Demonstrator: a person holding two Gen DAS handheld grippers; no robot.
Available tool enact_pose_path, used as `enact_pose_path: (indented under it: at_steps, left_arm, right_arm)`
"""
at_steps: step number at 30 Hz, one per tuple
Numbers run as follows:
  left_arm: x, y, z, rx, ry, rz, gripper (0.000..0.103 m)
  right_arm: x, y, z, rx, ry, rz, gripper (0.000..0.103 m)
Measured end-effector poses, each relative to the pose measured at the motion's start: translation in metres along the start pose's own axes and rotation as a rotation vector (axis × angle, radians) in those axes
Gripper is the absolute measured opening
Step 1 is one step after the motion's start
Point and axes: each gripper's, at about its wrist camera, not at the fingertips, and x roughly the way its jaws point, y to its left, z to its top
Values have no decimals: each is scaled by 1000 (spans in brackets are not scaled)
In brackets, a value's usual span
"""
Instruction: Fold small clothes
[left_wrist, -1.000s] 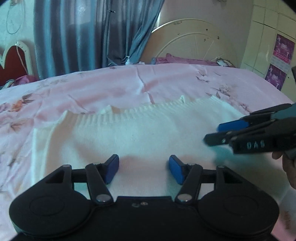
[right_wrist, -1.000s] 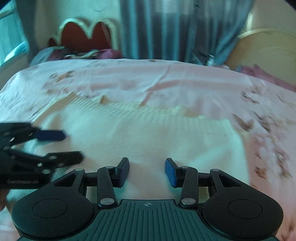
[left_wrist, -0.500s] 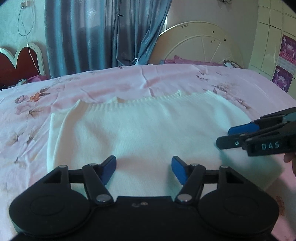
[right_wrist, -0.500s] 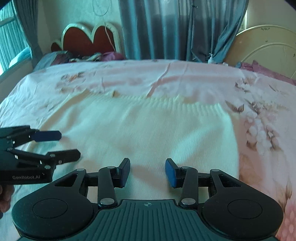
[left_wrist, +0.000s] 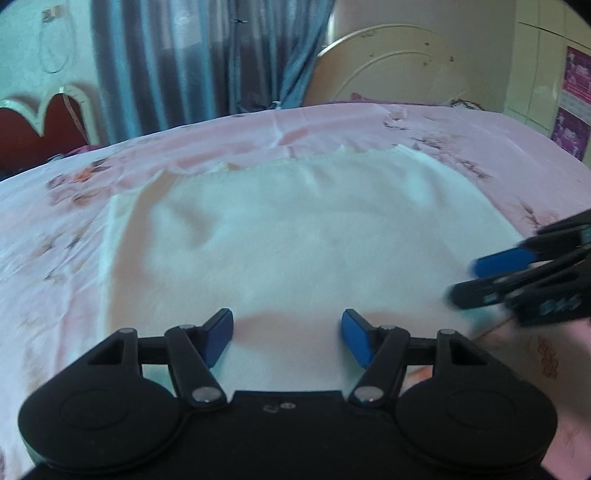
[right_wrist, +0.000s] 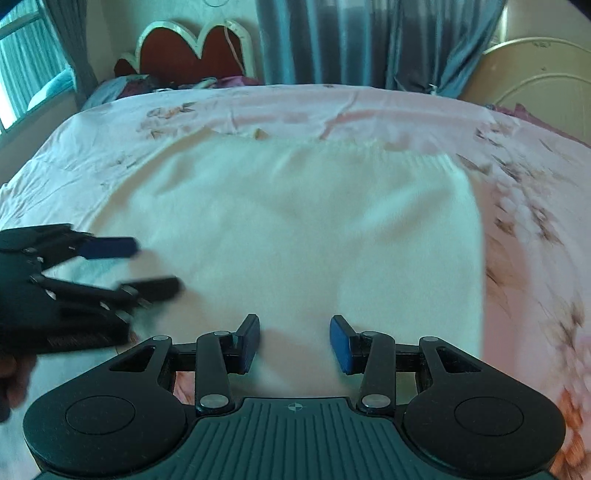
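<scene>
A white sweater (left_wrist: 303, 236) is seen spread on the bed (left_wrist: 74, 192), unfolded toward 12 o'clock, both claws (left_wrist: 287, 339) (right_wrist: 294, 343) held wide, empty.

Cream-white sweater (left_wrist: 314, 236); pink floral bedsheet (left_wrist: 66, 236); blue curtains (right_wrist: 351, 40).

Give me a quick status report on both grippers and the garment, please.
Left gripper and right gripper: jaws open, empty, at near edge. White knit garment flat on pink bedsheet, ungrasped. Nothing in the way.
</scene>
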Motion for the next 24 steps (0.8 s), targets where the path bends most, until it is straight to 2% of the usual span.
enact_pose_path:
  at_steps: [4,8,12,13,14,15,18,20,22,24]
  left_arm:
    - [-13,24,-18,-44,8,41,66]
    - [-26,43,-33,-90,1,62,66]
    - [-33,47,-34,-126,-6,68,65]
    - [-30,46,-35,-123,3,71,65]
    - [-28,45,-36,-124,2,74,65]
    - [-26,46,-36,-124,3,75,65]
    - [-27,47,-34,-137,11,77,65]
    - [-37,47,-30,-157,8,82,58]
    - [-46,43,-27,-165,-37,73,58]
    - [-38,34,-24,-190,-20,37,58]
  right_arm:
    - [-17,-31,-16,66,6,-90,42]
    - [-30,-55,-31,111,35,-104,42]
    - [-50,-55,-36,118,-40,-85,42]
    - [-48,-53,-38,111,-37,-84,39]
    - [-40,-54,-41,100,-2,-95,12]
    - [-34,-55,-44,97,15,-109,12]
    - [-40,-56,-39,135,-6,-105,12]
    - [-54,-50,-37,118,-74,-98,12]
    - [-59,-43,-34,113,-111,-95,12]
    - [-53,-33,-31,118,-119,-60,12]
